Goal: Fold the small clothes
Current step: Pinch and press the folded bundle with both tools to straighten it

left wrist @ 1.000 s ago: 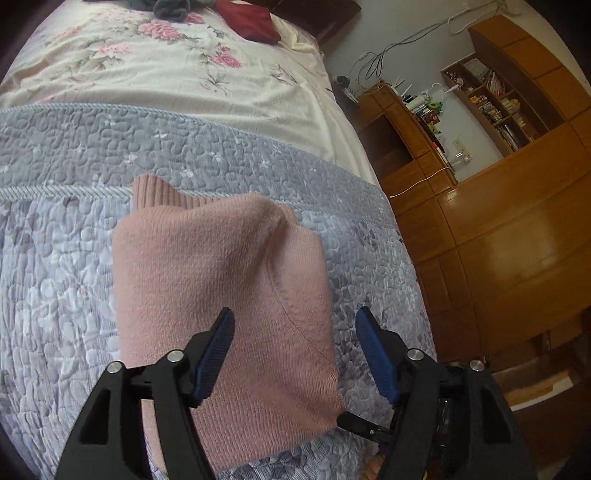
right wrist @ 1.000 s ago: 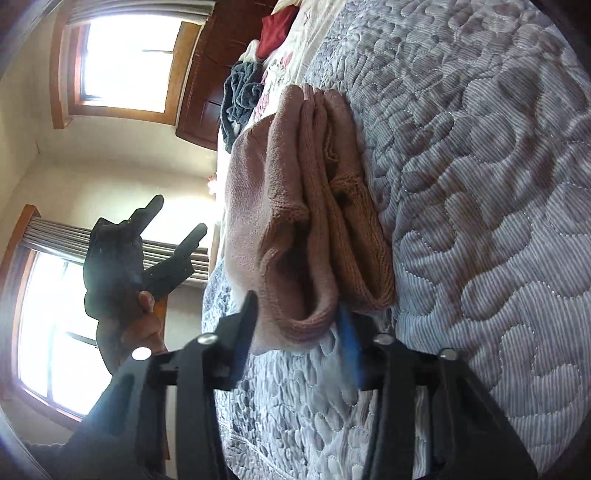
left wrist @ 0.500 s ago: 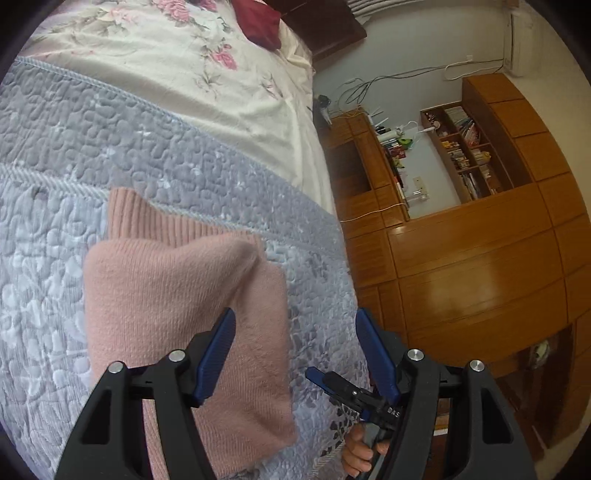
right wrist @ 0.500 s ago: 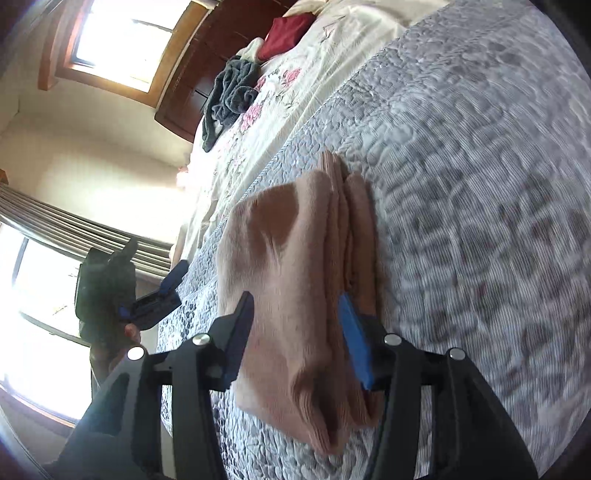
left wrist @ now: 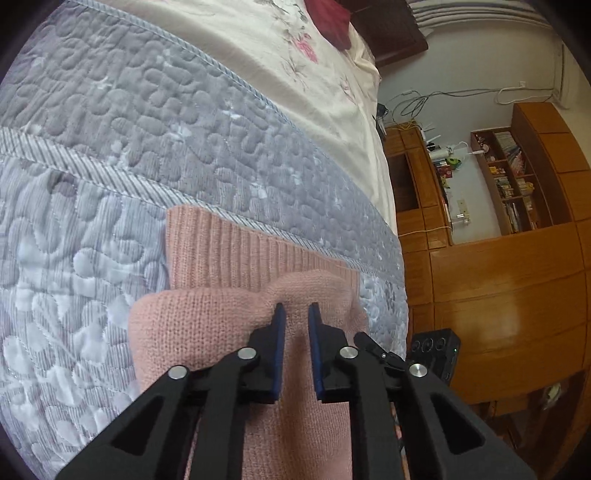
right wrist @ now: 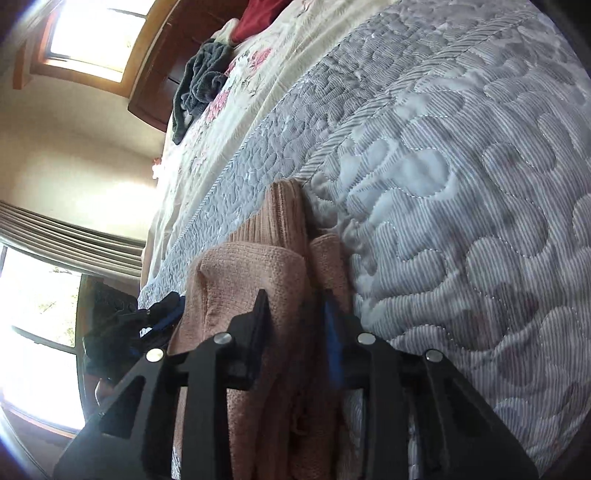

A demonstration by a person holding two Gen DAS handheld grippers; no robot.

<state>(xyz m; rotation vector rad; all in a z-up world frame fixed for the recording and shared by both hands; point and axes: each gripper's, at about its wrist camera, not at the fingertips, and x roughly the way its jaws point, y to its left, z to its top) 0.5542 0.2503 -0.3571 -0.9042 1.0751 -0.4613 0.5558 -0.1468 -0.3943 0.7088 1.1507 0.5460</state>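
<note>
The left hand-held gripper (left wrist: 295, 317) has narrowed from a wide spread half a second ago to a small gap, its blue pads pinching a raised ridge of the pink knitted sweater (left wrist: 229, 325). The right hand-held gripper (right wrist: 295, 306) has also dropped lower and nearer, and its jaws now bracket the stacked folded edge of the same sweater (right wrist: 251, 273) with a moderate gap; whether the pads actually press the knit cannot be told from this angle.

The sweater lies folded on the grey quilted bedspread (left wrist: 110, 147), its ribbed hem (left wrist: 221, 247) pointing toward the floral sheet (left wrist: 295, 48) further up the bed. With both tools now at the bundle, the fold looks mostly done, and this grip probably serves a last fold-over or a lift to set it aside.

The near end of the sweater is cut off beneath both grippers, so the layers there stay unseen. In the right wrist view the other tool (right wrist: 147, 321) is a dark, backlit shape against the bright window (right wrist: 33, 314). A dark garment (right wrist: 199, 81) and a red one (right wrist: 255, 18) lie far up the bed.
</note>
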